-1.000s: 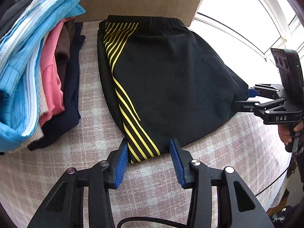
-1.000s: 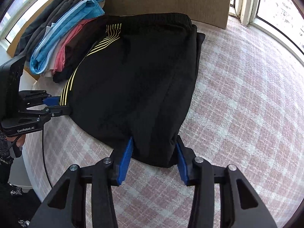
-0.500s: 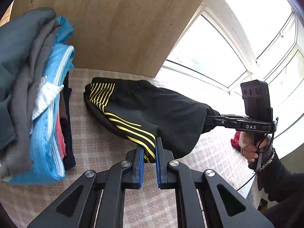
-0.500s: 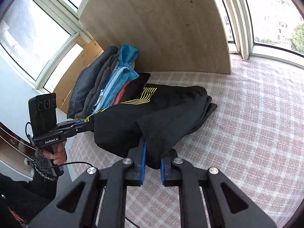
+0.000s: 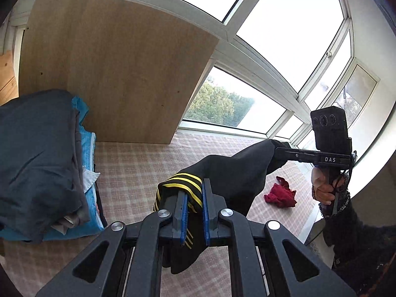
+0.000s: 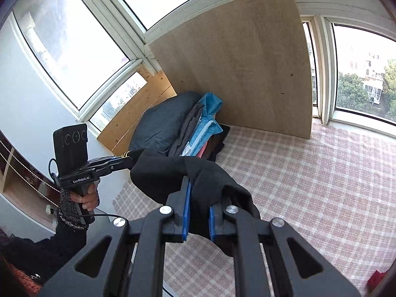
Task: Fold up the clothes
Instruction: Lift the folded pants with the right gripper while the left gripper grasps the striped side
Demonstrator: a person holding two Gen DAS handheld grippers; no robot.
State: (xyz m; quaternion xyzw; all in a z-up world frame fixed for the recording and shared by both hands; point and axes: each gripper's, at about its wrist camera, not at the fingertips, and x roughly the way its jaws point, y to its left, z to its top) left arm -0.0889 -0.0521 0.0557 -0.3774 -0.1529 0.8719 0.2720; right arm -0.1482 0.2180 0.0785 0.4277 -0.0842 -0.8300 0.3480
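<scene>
Black shorts with yellow stripes hang in the air between my two grippers, lifted off the checked surface. My left gripper is shut on the striped corner. My right gripper is shut on the plain black end of the shorts. In the left wrist view the right gripper shows at the right, clamped on the far end. In the right wrist view the left gripper shows at the left, clamped on the striped end.
A pile of folded clothes, dark grey on top with blue beneath, lies at the left; it also shows in the right wrist view. A wooden board stands behind. A red garment lies on the pink checked surface.
Both grippers closed on the ends of the shorts and lifted them off the surface; the shorts now hang stretched between them, higher than half a second ago.
</scene>
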